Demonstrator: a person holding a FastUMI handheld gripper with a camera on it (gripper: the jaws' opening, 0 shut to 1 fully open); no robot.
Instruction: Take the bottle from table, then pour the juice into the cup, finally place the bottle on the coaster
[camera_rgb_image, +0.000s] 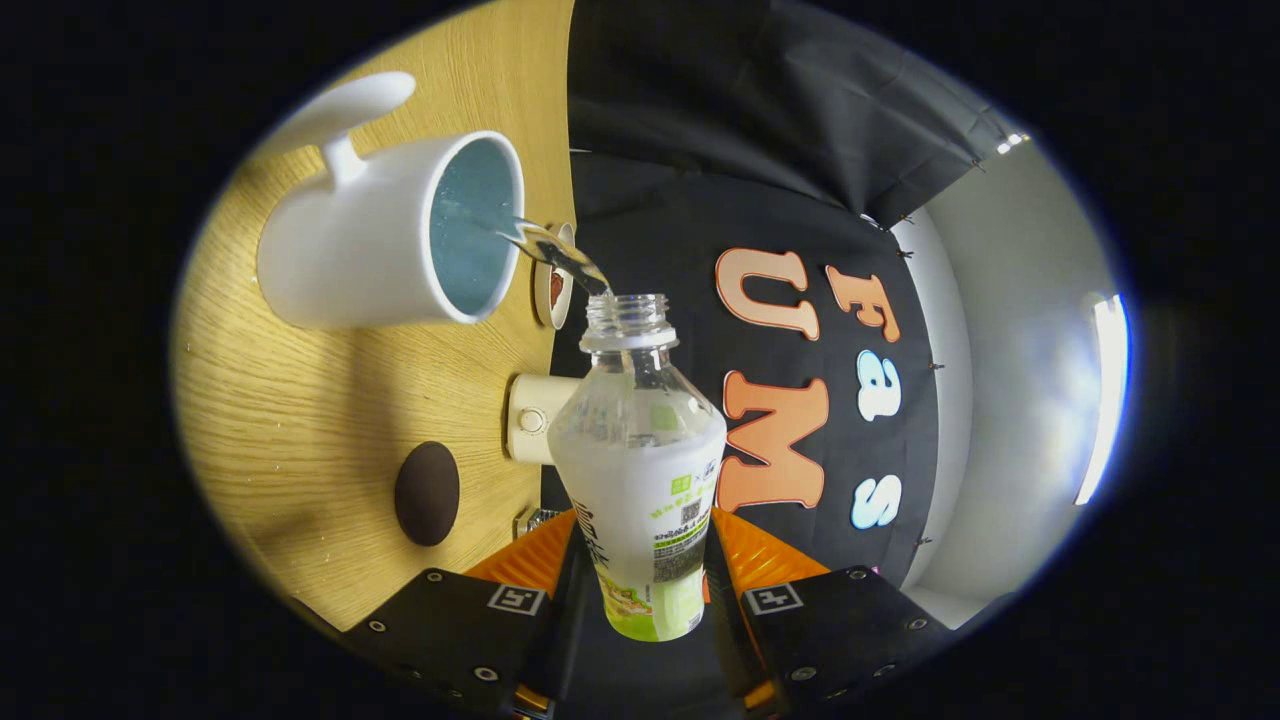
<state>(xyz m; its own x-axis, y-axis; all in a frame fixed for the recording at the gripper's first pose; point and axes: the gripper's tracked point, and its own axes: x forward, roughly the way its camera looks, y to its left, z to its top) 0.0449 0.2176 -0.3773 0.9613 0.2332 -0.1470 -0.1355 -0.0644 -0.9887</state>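
— What is taking up most of the scene?

— The wooden table (300, 400), seen tipped on its side because the gripper is rolled over. Standing on it is a white mug (380, 235) with a blue inside and a white handle pointing away from the bottle.

— And the bottle?

— The clear plastic bottle (645, 470), uncapped and with a green and white label, is sitting between the two fingers of the gripper (645, 590). The jaws are clamping its lower body, one finger pressing on each side. Its open neck is pointing toward the mug's rim, just short of it.

— Is anything coming out?

— Yes, a thin stream of juice (560, 255) is running from the bottle's mouth across the small gap and over the mug's rim into the blue interior.

— What else is near the mug?

— On the side of the mug nearest the fingers, a cream-coloured cylindrical thing (532, 418) is standing at the table's edge, partly behind the bottle's shoulder. Closer still to the fingers, a dark brown round coaster (427, 493) is lying flat on the wood, well apart from the mug. Just beyond the mug's rim, behind the stream, a small round white object with a reddish-brown centre (553, 290) is showing; I cannot tell what it is.
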